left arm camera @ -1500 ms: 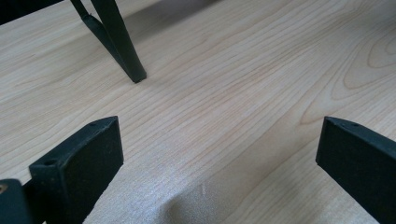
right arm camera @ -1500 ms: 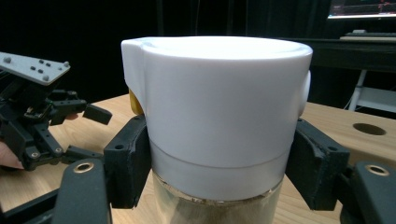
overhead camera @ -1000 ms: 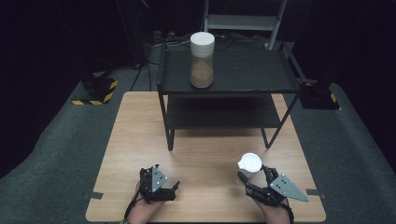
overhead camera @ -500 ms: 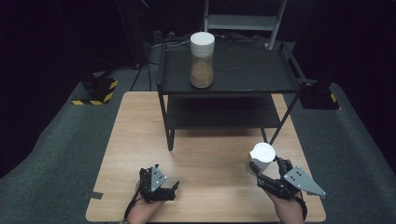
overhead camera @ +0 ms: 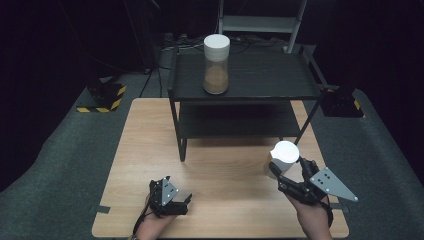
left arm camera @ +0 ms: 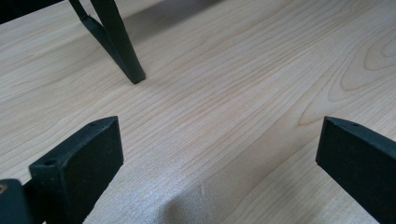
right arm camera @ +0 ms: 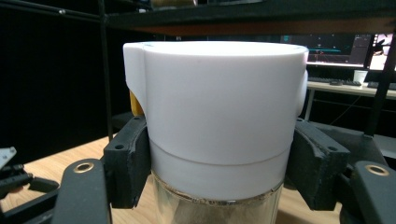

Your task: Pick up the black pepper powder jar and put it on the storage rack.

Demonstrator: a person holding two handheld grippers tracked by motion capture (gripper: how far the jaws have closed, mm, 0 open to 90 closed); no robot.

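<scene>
Gripping a white-lidded jar (overhead camera: pixel 281 159) just under its lid, the right gripper (overhead camera: pixel 278 169) holds it above the wooden table (overhead camera: pixel 150 145), in front of the black shelf unit's (overhead camera: pixel 240 122) right front leg. In the right gripper view the jaws are clenched on the jar (right arm camera: pixel 215 126) at the seam where the white lid meets the glass. The left gripper (overhead camera: pixel 170 197) rests low over the table in front of the shelf unit's left front leg, its jaws spread wide with only bare wood (left arm camera: pixel 224 116) between them.

The grip sits high and narrow, so I judge that the heavy glass body could swing or slip downward if the hand tilts. If the lid is loose, the jar might drop away from it. Lifting toward the shelf unit, the jar could knock the top board's edge, or bump the second jar (overhead camera: pixel 216 64) standing on the shelf unit's top.

The held jar's contents are hard to make out; its base is cut off in the right gripper view.
</scene>
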